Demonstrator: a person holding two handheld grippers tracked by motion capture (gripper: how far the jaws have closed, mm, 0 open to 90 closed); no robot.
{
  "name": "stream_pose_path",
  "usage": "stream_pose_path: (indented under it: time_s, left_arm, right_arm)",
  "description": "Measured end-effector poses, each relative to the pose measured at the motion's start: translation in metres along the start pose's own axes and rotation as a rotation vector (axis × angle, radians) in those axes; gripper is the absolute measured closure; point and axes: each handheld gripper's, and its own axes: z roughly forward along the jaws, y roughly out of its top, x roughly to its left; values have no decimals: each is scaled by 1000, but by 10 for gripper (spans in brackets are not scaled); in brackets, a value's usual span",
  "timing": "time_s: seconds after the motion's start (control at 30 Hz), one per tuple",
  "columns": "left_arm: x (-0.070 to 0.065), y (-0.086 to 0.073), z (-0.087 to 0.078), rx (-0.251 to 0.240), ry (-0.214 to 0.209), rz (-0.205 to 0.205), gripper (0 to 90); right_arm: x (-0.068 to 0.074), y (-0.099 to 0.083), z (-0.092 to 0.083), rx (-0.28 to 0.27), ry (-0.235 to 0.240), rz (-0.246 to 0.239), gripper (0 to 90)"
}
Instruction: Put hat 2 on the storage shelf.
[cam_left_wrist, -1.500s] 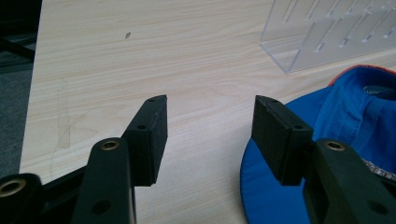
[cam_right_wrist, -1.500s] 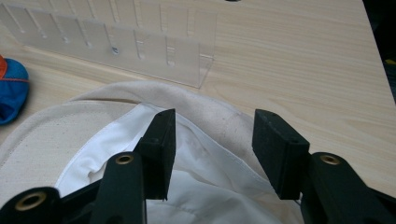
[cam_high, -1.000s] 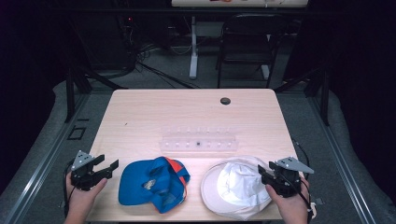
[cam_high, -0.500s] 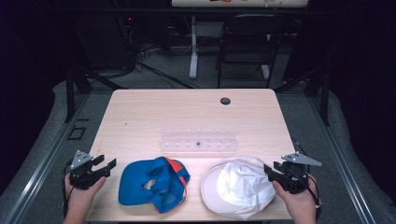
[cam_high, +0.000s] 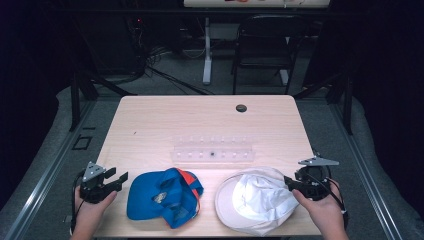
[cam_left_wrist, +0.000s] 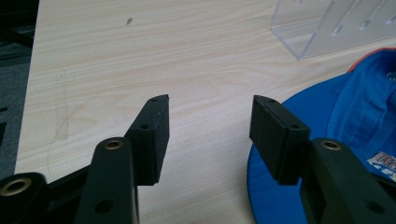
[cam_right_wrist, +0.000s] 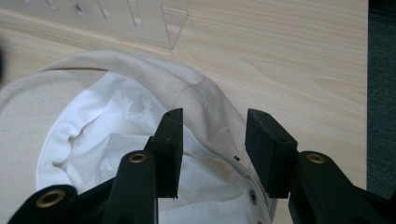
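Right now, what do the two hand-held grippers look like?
Both are black. The left hand-held gripper and the right hand-held gripper each carry a grey three-cornered plate on top and trail a black cable. Their jaws end in flat rectangular pads, with brass-coloured pins at the joints.

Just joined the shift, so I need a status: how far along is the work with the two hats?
Nothing looks finished: the blue cap and the white hat both lie on the table in front of the clear rack. In hand: the right tongs straddle the white hat's rim, not visibly pinching; the left tongs, whose jaws have just been closing, hold nothing beside the cap. Gripping and moving both hats appears left.
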Motion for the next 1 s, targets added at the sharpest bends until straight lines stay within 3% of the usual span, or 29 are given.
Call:
stream_pose_path:
  time_s: [0.1, 0.23, 0.33, 0.4, 0.5, 0.87, 1.0]
  left_arm:
    - [-1, 0, -1, -2, 3, -1, 523]
    - [-1, 1, -2, 17, 8, -10, 525]
    - [1, 2, -3, 11, -3, -18, 527]
    - [1, 3, -4, 0, -26, -45, 527]
    - [1, 3, -4, -7, -24, -50, 527]
    - [3, 1, 3, 38, 3, -40, 509]
    - [3, 0, 3, 18, 7, -47, 510]
  right_arm:
    - [-3, 0, -3, 21, -11, -7, 570]
    - [-12, -2, -7, 51, -17, 20, 560]
    - [-20, -6, -8, 81, -23, 51, 545]
    - [-23, -7, -7, 99, -18, 59, 530]
    - [-27, -10, -4, 127, -17, 50, 523]
    - [-32, -15, 10, 170, -22, 43, 535]
    - [-33, -16, 12, 179, -19, 42, 542]
